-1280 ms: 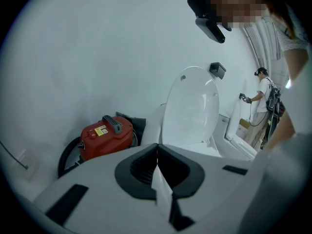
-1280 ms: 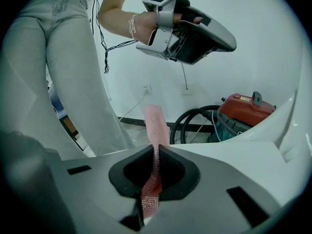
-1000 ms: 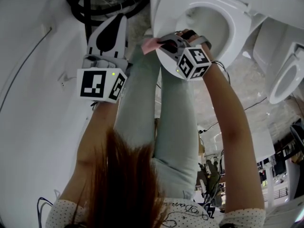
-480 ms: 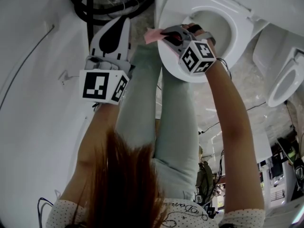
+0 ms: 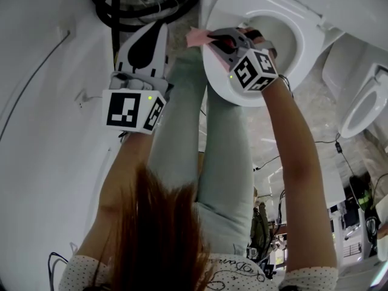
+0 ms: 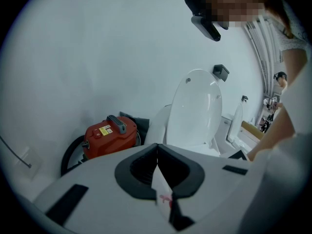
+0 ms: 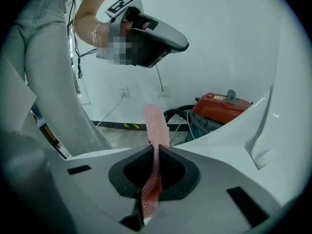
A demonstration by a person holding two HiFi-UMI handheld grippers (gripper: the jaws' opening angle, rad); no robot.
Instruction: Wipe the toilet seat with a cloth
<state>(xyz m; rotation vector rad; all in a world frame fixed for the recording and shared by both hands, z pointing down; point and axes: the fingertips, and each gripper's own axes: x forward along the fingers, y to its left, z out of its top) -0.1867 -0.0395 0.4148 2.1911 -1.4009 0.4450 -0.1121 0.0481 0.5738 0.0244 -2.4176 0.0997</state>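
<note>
The right gripper [image 5: 217,41] lies over the front rim of the toilet seat [image 5: 219,85], a smooth, glossy white oval ring. Its fingers are clenched on the cloth [image 5: 194,36], a thin pink strip. In the right gripper view the cloth [image 7: 156,123] shows a fine mesh weave. It runs up through the closed fingers, and its free end stands out past their tips. From the head view this free end hangs just beyond the left edge of the seat. I cannot tell whether the cloth touches the seat, because the gripper body covers that place.

The left gripper [image 5: 148,38] is held to the left of the seat, well apart from it. Its fingers [image 6: 157,165] are pressed together with nothing between them.

Beyond the seat the white lid [image 6: 195,111] stands upright, rounded and shiny. To the left of the seat there is a red machine [image 6: 108,134] with a dark handle, with a coil of black hose [image 5: 121,5] around it. Its lower part is hidden behind the gripper.
</note>
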